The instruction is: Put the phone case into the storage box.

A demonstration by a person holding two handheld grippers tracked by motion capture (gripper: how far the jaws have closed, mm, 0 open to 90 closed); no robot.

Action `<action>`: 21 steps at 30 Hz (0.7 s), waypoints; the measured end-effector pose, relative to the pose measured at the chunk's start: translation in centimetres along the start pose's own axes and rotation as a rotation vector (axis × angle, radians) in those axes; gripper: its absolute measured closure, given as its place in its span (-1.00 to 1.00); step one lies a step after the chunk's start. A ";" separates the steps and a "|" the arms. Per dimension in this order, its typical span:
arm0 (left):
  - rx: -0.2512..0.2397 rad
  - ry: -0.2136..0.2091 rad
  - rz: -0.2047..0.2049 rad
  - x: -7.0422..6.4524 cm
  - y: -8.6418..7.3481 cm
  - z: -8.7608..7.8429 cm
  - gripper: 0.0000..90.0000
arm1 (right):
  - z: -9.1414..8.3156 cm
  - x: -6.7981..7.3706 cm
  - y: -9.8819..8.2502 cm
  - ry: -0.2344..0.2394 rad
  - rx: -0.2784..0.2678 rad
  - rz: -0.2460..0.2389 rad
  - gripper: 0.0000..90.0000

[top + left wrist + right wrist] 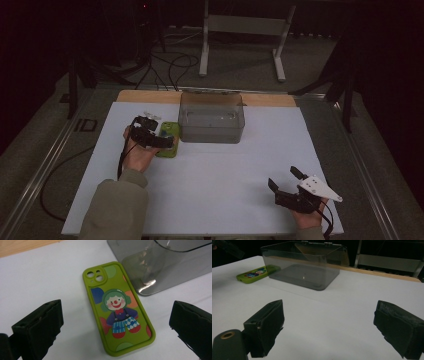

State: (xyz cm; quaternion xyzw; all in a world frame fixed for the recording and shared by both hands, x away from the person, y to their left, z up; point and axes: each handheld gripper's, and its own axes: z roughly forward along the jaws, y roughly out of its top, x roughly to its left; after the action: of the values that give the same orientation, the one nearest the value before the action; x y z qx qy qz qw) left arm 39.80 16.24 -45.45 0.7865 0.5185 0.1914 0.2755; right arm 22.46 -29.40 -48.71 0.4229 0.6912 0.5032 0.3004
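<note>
Phone case partly behind left gripper

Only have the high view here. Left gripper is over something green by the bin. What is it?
Observer: A green phone case, lying flat on the white table, printed side up: a clown figure on coloured dots.
Operator: Left jaws on it yet?
Observer: No. In the left gripper view the left gripper is open, one jaw on each side of the case, neither touching it.
Operator: Anything inside the bin?
Observer: The right gripper view looks through the clear grey bin; nothing lies on its floor.
Operator: Case touching the bin?
Observer: They look just apart in the left gripper view, with the case's camera end nearest the bin's corner.
</note>
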 end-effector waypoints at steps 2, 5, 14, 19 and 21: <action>0.014 0.005 0.001 -0.1 0.0 0.3 -1.00 | 0.0 0.0 0.0 -0.001 0.000 0.001 -0.79; 0.027 0.002 -0.005 -0.2 0.0 0.7 -1.00 | 0.0 0.0 0.0 -0.001 0.000 -0.001 -0.79; 0.080 0.002 -0.014 -0.2 0.0 1.9 -1.00 | 0.0 0.0 0.0 -0.001 0.001 -0.001 -0.79; 0.106 -0.003 -0.038 -0.3 0.1 2.7 -1.00 | 0.0 0.0 0.0 -0.001 0.002 -0.001 -0.79; 0.114 -0.007 -0.044 -0.4 0.1 3.0 -1.00 | 0.0 0.0 0.0 -0.002 0.001 0.000 -0.79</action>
State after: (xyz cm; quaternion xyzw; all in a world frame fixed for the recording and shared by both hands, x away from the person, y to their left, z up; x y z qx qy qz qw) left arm 41.46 15.17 -47.74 0.7900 0.5449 0.1525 0.2360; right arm 22.47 -29.41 -48.71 0.4234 0.6914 0.5023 0.3007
